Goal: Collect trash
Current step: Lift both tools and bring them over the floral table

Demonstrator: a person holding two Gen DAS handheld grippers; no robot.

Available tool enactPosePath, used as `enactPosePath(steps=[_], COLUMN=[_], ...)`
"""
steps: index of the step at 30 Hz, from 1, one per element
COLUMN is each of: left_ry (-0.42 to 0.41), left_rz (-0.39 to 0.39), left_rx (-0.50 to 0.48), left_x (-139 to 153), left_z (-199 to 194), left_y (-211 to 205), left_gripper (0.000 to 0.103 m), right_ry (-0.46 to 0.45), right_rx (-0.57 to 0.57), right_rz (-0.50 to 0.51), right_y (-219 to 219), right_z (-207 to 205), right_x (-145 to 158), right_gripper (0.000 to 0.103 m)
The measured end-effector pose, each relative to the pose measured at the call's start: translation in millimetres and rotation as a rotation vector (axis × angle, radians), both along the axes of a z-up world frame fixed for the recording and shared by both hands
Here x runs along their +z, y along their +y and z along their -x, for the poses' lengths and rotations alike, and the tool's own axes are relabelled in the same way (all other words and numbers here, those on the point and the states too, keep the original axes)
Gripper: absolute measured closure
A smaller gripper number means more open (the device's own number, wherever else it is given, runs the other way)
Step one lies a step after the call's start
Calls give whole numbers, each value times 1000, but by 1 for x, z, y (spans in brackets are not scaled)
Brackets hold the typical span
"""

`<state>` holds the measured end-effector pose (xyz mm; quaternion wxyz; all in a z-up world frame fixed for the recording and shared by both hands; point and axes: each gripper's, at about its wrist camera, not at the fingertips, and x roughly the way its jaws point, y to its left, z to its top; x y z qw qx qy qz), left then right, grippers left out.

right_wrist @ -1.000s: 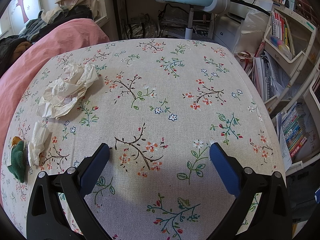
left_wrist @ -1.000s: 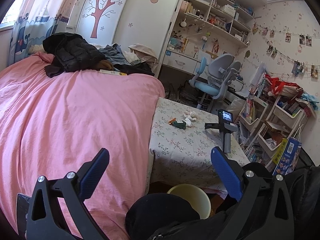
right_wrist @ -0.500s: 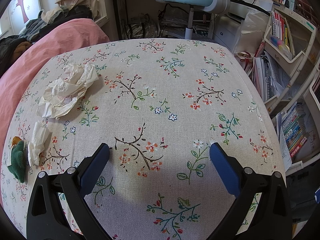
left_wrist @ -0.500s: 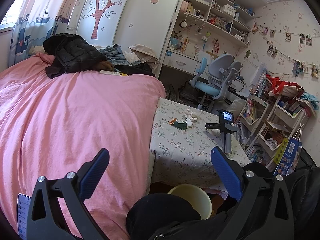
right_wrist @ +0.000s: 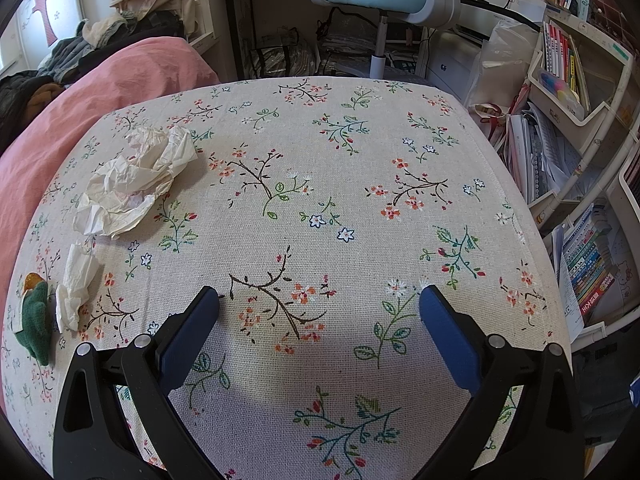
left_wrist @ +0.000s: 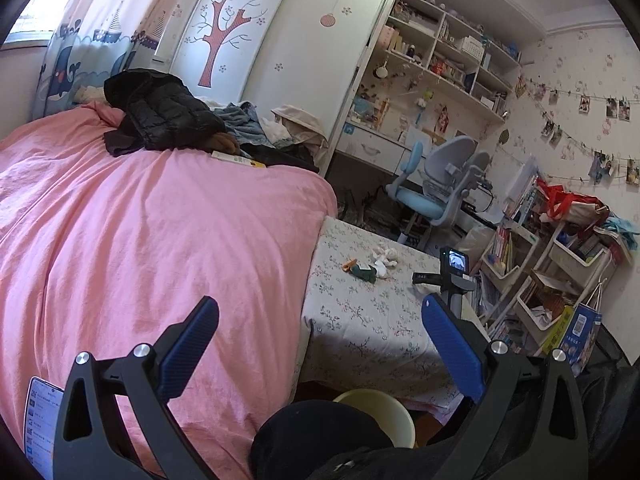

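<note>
With both the right gripper (right_wrist: 319, 300) and left gripper (left_wrist: 320, 312) spread wide and empty, swing right over the crumpled paper (right_wrist: 134, 178) at the table's (right_wrist: 400, 128) left edge, then pinch its bulk.

Crumpled paper (right_wrist: 136, 184) lying on table's left; twisted tissue (right_wrist: 76, 284) beside green wrapper (right_wrist: 36, 320); yellow bin (left_wrist: 380, 412) sitting below.

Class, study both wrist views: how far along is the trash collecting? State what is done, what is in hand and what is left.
Done: nothing visibly; the yellow bin below the table edge shows no trash.
In hand: nothing. The right gripper is open above bare tablecloth; the left gripper is open, away from the table.
Left: the crumpled paper, the small tissue and the green wrapper all lie on the table.
</note>
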<state>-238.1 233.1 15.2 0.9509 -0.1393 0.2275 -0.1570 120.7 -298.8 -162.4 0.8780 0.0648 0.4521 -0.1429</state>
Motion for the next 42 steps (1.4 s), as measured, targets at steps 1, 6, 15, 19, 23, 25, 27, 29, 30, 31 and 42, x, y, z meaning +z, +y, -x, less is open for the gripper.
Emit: enactPosePath(steps=[1, 6, 15, 19, 23, 25, 27, 29, 30, 31, 42], left_ry=[-4, -29, -79, -16, -26, -43, -61, -73, -74, -68, 74], left_rz=[0, -18, -80, -146, -174, -186, -202, -219, -226, -235, -308], left_rx=[1, 8, 75, 52, -2, -35, -61, -79, -84, -92, -52], left_x=[1, 4, 1, 0, 13, 21, 26, 27, 26, 23, -19], left_z=[1, 5, 0, -16, -20, -24, -29, -39, -44, -52, -153], left_y=[0, -3, -22, -58, -101, -126, -150, -175, -185, -197, -266], left_gripper=[6, 6, 6, 6, 6, 6, 6, 6, 6, 6, 6], right_ry=[0, 0, -1, -1, -1, -1, -1, -1, -1, -1, -1], right_rx=[0, 0, 0, 0, 0, 0, 0, 0, 0, 0, 0], right_rz=[0, 0, 0, 0, 0, 0, 0, 0, 0, 0, 0], right_y=[1, 1, 0, 1, 0, -1, 1, 0, 0, 1, 1], right_z=[0, 0, 0, 0, 0, 0, 0, 0, 0, 0, 0], right_x=[0, 0, 0, 0, 0, 0, 0, 0, 0, 0, 0], right_gripper=[7, 7, 7, 7, 7, 7, 7, 7, 7, 7, 7])
